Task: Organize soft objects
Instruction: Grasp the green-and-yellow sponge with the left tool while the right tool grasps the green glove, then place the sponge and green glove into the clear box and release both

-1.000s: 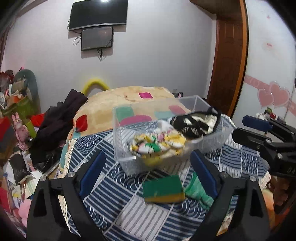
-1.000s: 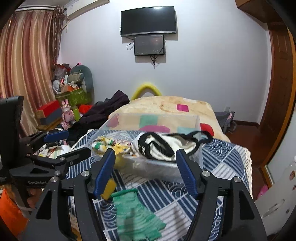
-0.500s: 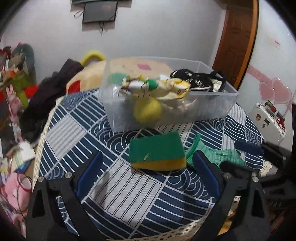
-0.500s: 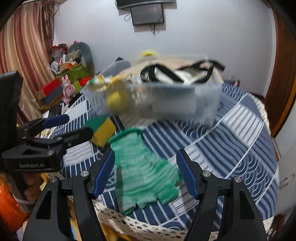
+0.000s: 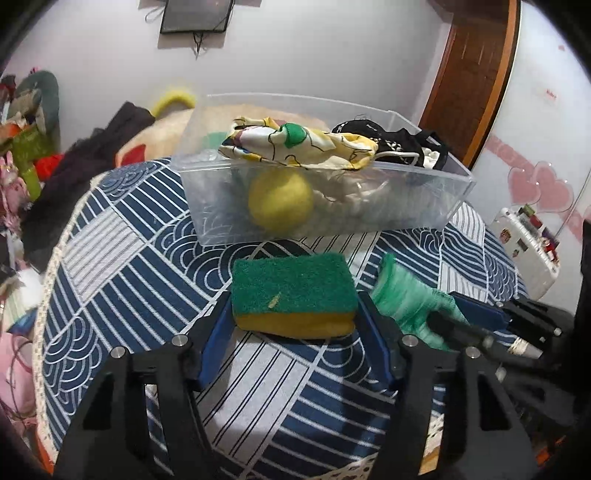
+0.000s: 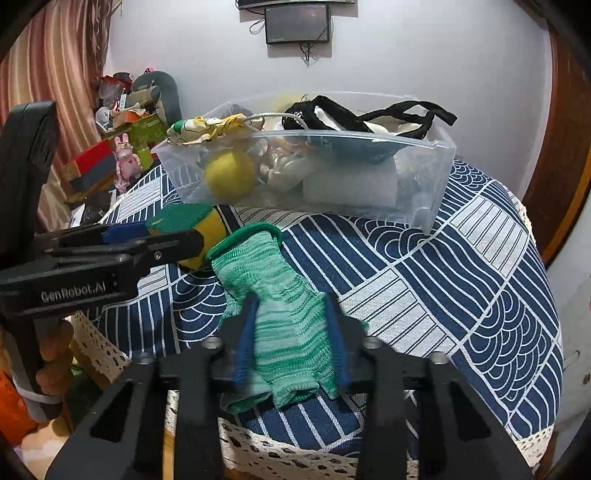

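Observation:
A green-and-yellow sponge (image 5: 293, 293) lies on the blue patterned tablecloth (image 5: 122, 258). My left gripper (image 5: 293, 325) has its blue pads against both sides of the sponge. It also shows in the right wrist view (image 6: 184, 236). A green knit glove (image 6: 284, 317) lies to the right of the sponge, also seen in the left wrist view (image 5: 410, 302). My right gripper (image 6: 291, 332) straddles the glove with its pads touching the fabric. A clear plastic bin (image 5: 421, 206) behind them holds a yellow ball (image 5: 280, 201), a patterned cloth (image 5: 295, 146) and a black-and-white bag (image 6: 369, 120).
The table edge with lace trim (image 6: 295, 454) is close in front. Clutter and toys (image 6: 122, 147) stand at the left. A wooden door (image 5: 472, 74) is at the right. A wall screen (image 6: 297, 24) hangs behind.
Both grippers have moved down and forward to the table. The left jaws have narrowed around the sponge. The right jaws have narrowed around the glove.

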The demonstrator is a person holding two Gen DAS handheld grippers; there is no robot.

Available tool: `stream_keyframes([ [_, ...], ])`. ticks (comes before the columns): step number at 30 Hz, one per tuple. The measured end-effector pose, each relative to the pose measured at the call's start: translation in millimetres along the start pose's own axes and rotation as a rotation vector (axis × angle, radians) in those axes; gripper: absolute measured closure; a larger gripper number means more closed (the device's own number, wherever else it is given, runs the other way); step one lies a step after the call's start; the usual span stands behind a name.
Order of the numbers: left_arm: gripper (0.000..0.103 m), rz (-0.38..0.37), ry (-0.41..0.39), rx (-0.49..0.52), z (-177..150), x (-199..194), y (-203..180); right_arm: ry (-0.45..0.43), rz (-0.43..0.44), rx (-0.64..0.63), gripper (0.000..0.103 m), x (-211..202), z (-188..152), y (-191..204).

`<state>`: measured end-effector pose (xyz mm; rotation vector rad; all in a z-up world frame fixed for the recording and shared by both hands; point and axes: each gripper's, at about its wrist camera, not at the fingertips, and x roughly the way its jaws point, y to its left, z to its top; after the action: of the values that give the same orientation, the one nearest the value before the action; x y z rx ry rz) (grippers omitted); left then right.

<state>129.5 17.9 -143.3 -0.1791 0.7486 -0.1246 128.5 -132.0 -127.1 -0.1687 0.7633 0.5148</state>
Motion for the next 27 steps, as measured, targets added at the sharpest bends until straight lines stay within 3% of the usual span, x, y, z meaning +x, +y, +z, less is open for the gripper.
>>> stream_keyframes([
  [1,0.039,0.0,-0.005,0.003,-2,-3,-1,-0.002,-0.002,0.002,0.092,-1,1,-1],
  [3,0.039,0.004,-0.016,0.007,-3,-8,-1,-0.007,0.021,0.017,0.094,-5,3,-4],
  [13,0.039,0.039,-0.132,0.051,12,-46,-9,-0.102,0.006,0.039,0.095,-37,13,-11],
  [27,0.039,0.067,-0.29,0.058,68,-75,-11,-0.307,-0.081,0.033,0.095,-73,63,-15],
])
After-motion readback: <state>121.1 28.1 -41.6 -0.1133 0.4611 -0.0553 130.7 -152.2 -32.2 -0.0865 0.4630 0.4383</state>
